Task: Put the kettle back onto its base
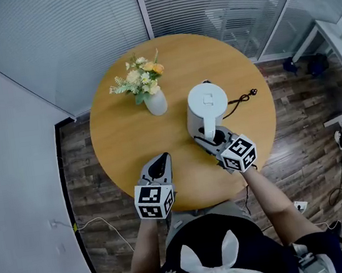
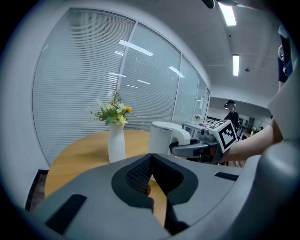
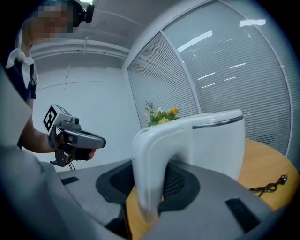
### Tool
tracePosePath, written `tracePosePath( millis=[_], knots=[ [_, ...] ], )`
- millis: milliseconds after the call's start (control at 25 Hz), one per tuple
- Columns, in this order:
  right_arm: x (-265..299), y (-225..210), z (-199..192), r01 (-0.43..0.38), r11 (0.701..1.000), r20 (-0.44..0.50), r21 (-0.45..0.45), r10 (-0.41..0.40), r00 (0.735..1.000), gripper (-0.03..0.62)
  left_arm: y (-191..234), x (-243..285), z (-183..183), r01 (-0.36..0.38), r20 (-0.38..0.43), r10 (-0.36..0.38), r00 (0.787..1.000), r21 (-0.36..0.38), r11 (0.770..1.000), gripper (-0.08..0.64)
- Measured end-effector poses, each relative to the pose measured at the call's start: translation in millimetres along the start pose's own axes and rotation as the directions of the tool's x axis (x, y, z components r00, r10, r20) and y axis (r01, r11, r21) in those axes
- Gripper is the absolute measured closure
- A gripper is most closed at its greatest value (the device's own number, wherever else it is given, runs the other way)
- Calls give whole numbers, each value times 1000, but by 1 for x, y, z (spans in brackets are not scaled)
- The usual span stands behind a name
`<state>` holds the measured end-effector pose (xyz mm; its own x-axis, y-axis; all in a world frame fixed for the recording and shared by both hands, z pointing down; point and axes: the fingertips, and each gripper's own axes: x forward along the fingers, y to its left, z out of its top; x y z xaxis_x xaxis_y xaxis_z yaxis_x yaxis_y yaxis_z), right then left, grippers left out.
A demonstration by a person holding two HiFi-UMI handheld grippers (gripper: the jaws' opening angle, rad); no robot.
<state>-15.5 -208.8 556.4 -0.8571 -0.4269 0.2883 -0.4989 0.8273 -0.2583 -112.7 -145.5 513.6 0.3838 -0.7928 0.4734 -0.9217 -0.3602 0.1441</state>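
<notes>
A white electric kettle point(image 1: 207, 110) stands upright on the round wooden table point(image 1: 127, 139), right of centre. My right gripper point(image 1: 212, 138) comes at it from the near side and is shut on its curved handle point(image 3: 150, 173), which fills the gap between the dark pads. The kettle body point(image 3: 220, 140) rises just beyond the jaws. A black cord point(image 1: 238, 101) trails out from the kettle's foot; the base is hidden beneath it. My left gripper point(image 1: 160, 160) hovers near the table's front edge, jaws together and holding nothing. The kettle point(image 2: 161, 137) also shows in the left gripper view.
A white vase of yellow and white flowers point(image 1: 155, 102) stands left of the kettle, towards the back. The cord's plug point(image 1: 254, 92) lies loose at the table's right side. Glass walls with blinds surround the table; a white desk point(image 1: 333, 34) is far right.
</notes>
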Motion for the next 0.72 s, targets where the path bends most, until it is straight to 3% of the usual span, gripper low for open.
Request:
tracePosePath(
  millis=[720],
  knots=[
    [1,8,-10,18,999,0,-51,-18,1000,454,-9,4,-4,18,-10,-18,1000,3,1000,540]
  ],
)
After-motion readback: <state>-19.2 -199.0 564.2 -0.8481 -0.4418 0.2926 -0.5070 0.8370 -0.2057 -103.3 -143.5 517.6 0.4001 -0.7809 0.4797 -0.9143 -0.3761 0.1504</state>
